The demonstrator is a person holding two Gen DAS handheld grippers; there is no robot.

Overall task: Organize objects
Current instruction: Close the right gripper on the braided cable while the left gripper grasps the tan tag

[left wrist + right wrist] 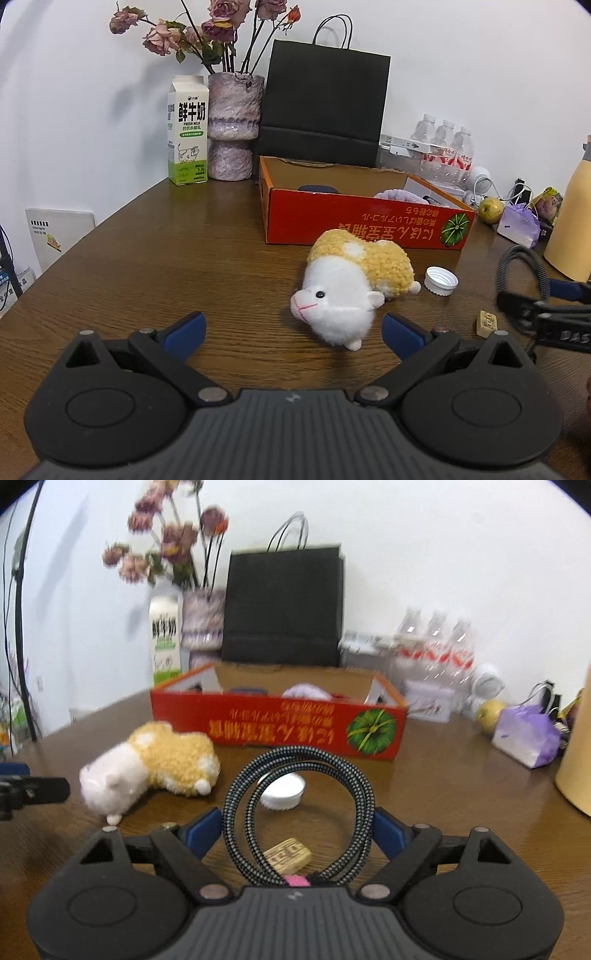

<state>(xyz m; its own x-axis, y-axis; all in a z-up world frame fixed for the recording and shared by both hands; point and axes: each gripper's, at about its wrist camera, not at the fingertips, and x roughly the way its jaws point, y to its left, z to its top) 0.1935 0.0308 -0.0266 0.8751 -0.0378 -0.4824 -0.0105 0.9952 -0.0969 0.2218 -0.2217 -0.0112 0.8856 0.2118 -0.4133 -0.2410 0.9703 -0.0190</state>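
A white and yellow plush toy [351, 288] lies on the wooden table [166, 258] in front of the red cardboard box [365, 225]. My left gripper [293, 336] is open and empty, its blue fingers just short of the plush. My right gripper [297, 827] is shut on a coiled braided cable [299, 805], held above the table; the cable also shows in the left wrist view [517, 273]. A white bottle cap [440, 280] and a small tan eraser [487, 323] lie to the right of the plush. The box [277, 720] holds a purple fluffy item [400, 195] and a dark item.
A milk carton [187, 133], a vase of dried roses [232, 125] and a black paper bag [321, 107] stand behind the box. Water bottles [447, 147], a yellow-green fruit [490, 209], a purple wrapped packet [517, 225] and a tan jug [572, 221] crowd the right side.
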